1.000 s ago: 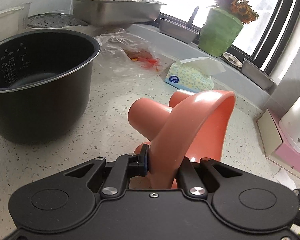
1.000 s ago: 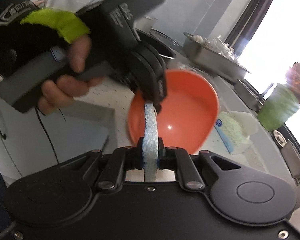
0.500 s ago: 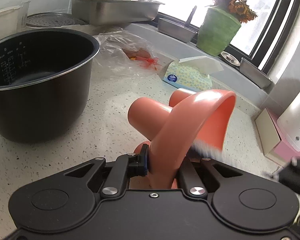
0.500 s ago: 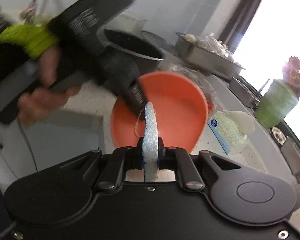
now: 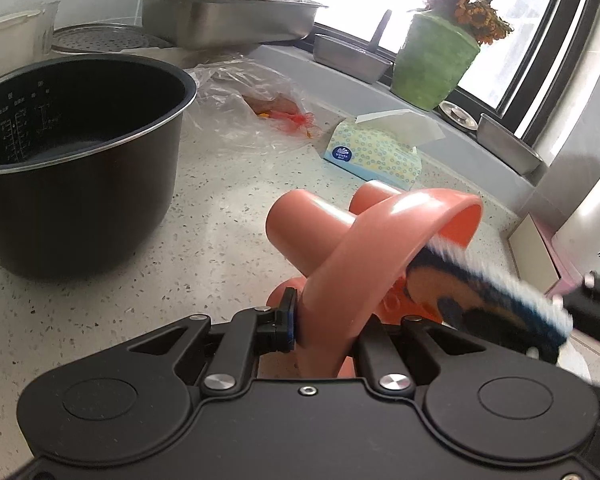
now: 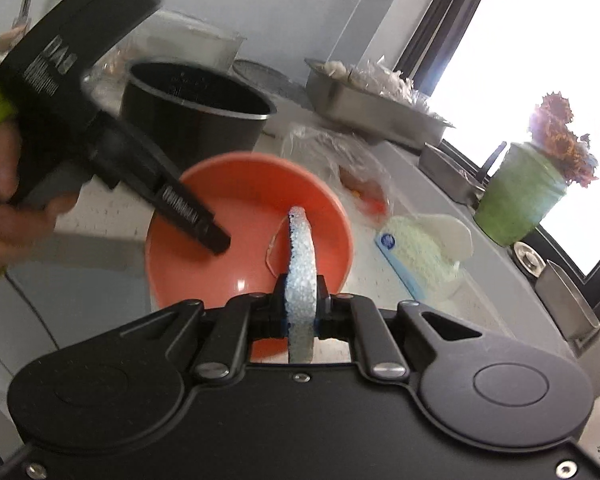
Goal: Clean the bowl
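An orange bowl (image 6: 244, 216) sits in the middle of the right wrist view, tipped so its hollow faces the camera and lifted off a pale speckled bench (image 5: 220, 216). The left gripper (image 5: 324, 328) is clamped on the bowl's rim, one finger inside the hollow and one outside; in the left wrist view the rim arches up from the closed jaws toward 1 o'clock. This tilt likely serves to open the inside to the other hand.

The right gripper (image 6: 302, 312) is closed on a blue and white sponge (image 6: 300, 256), pinched on edge so its far end pokes forward into the bowl. In the left wrist view the sponge, blurred with motion, crosses the bowl's lip from 4 o'clock, so scrubbing of the inside appears to be under way. Whether any dirt remains cannot be told.

More orange pieces (image 5: 296, 228), perhaps cups, lie under the bowl at 12 o'clock. Further out on the bench, a black cooker pot (image 5: 76, 168) stands at 9 o'clock, a crumpled plastic bag (image 5: 252, 108) at 11 o'clock, and a tissue pack (image 5: 376, 152) at 1 o'clock. Beyond them, by the bright window, are a steel tray (image 5: 228, 20) and a green flower pot (image 5: 432, 60).
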`<state>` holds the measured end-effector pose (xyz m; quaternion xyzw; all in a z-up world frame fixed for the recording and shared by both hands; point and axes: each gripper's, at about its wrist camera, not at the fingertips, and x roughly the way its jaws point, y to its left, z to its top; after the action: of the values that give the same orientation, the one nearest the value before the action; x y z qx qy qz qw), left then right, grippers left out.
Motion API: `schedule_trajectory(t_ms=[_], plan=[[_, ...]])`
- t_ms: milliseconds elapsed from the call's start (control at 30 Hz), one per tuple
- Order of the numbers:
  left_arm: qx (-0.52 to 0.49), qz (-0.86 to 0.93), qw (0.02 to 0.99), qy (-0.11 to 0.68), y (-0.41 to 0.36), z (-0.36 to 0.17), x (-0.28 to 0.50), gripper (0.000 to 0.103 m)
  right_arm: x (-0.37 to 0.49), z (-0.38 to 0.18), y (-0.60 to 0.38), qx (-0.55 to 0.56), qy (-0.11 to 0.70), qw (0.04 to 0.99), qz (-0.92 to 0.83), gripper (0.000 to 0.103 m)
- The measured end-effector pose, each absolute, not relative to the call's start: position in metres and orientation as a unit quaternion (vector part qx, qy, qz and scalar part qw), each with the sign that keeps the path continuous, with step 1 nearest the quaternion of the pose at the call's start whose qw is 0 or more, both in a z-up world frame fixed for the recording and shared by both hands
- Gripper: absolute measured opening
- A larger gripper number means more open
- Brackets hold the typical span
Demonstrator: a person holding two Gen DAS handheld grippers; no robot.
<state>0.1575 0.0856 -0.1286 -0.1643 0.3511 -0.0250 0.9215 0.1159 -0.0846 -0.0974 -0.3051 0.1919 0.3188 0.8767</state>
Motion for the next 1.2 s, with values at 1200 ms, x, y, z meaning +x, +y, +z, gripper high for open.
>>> schedule_trajectory(t_ms=[1200], plan=[[-0.334, -0.024, 0.864, 0.376, 0.119, -0.137, 0.168, 0.012, 0.131, -0.119, -0.119, -0.222, 0.279, 0.896, 0.265, 0.013]])
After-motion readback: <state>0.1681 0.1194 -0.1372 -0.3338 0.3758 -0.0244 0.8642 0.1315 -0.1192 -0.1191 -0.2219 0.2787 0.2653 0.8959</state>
